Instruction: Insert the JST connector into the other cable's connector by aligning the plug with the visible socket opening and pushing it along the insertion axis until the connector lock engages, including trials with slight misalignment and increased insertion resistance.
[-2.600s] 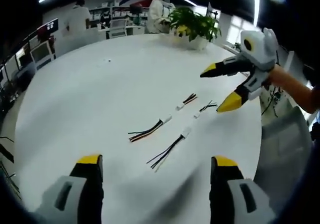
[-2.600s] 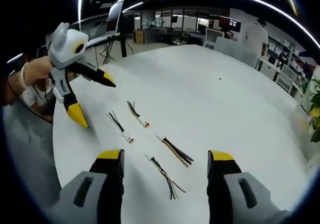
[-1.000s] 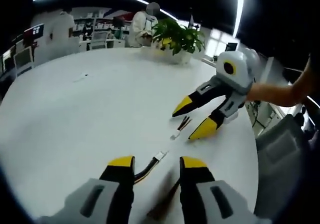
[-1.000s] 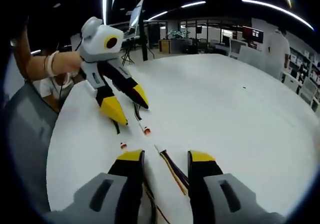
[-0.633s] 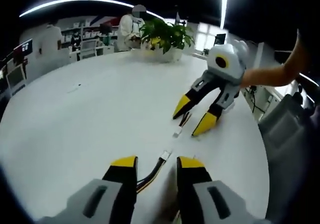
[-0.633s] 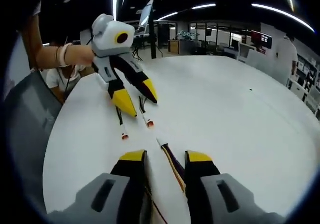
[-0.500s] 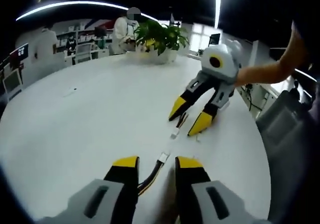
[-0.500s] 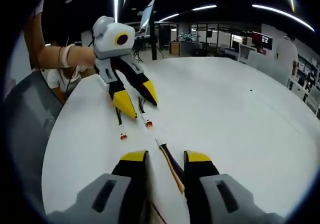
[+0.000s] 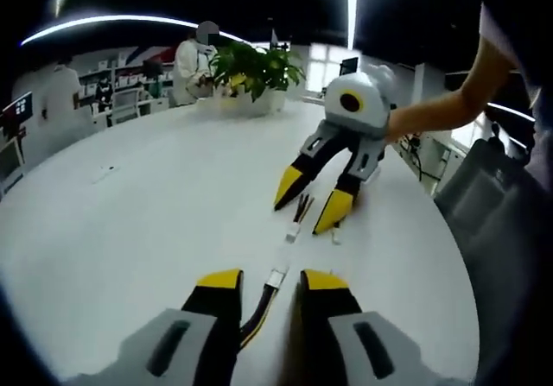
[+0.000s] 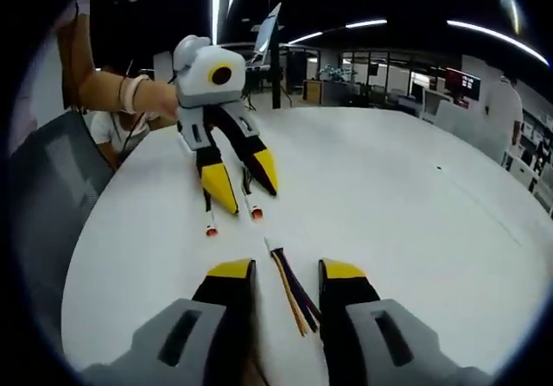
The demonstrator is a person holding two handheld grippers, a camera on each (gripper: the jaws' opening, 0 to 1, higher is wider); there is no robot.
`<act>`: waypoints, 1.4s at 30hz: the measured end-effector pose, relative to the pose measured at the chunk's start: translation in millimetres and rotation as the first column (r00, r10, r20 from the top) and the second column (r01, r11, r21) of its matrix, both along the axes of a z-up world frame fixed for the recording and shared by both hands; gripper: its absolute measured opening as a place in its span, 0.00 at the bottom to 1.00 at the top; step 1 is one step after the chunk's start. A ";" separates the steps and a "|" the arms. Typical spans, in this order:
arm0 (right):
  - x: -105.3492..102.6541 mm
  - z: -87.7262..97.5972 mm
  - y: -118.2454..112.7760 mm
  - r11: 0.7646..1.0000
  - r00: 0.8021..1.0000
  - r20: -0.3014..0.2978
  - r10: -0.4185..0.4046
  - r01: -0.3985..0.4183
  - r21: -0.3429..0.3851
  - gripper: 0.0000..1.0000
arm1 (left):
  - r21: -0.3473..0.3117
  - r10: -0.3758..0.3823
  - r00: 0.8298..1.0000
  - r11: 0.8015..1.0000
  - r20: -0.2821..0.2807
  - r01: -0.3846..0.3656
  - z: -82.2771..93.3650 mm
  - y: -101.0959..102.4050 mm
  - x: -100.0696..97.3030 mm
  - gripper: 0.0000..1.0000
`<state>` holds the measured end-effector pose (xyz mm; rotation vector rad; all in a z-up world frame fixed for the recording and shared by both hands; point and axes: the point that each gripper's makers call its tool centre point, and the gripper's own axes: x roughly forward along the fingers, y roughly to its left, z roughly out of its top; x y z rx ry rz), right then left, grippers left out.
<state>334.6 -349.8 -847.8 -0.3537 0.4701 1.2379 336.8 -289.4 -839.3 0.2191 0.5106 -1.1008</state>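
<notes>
Both tools part-open, gripping nothing — left tool (image 9: 259, 281) straddles a striped-wire cable (image 9: 257, 306), seemingly white-plugged (image 9: 277, 276).

Right claw (image 10: 276, 275) straddling striped cable (image 10: 290, 293), left claw (image 10: 244, 181) straddling plugged cable (image 10: 251, 201), white table (image 10: 406, 213)

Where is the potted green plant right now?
In the left gripper view, the potted green plant stands at the white round table's far edge, beyond the right claw.

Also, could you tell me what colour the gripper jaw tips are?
Yellow on black jaws, clearest on the right gripper in the left gripper view.
</notes>
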 end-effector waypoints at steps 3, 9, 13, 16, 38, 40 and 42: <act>-0.3 1.1 -0.3 1.000 1.000 0.002 -0.005 0.005 0.011 0.26 | -0.003 0.001 1.000 1.000 -0.005 -0.001 -2.0 0.1 0.2 0.18; -0.5 2.2 0.0 0.999 1.000 0.011 -0.015 0.015 0.035 0.25 | 0.006 -0.018 0.999 1.000 0.036 0.018 -0.1 1.5 1.7 0.15; -3.1 2.6 1.1 0.999 1.000 0.016 -0.002 0.001 0.046 0.23 | 0.030 -0.047 0.995 0.999 0.083 0.045 -0.8 2.5 1.5 0.13; -5.7 3.2 2.8 0.998 1.000 0.019 0.013 -0.014 0.055 0.20 | 0.028 -0.054 0.995 0.998 0.080 0.052 -1.4 3.2 0.1 0.10; -0.4 1.3 15.4 0.994 0.998 0.019 0.066 -0.068 0.089 0.09 | -0.008 -0.097 0.990 0.995 0.104 0.098 -1.8 -4.0 -2.8 0.00; -1.1 2.0 15.1 0.993 0.997 0.019 0.068 -0.070 0.092 0.06 | -0.007 -0.103 0.989 0.995 0.110 0.104 -1.8 -3.5 -2.8 0.00; -0.1 2.0 14.6 0.994 0.998 0.012 0.063 -0.064 0.094 0.05 | -0.004 -0.109 0.987 0.994 0.116 0.110 -2.5 -2.3 -2.2 0.00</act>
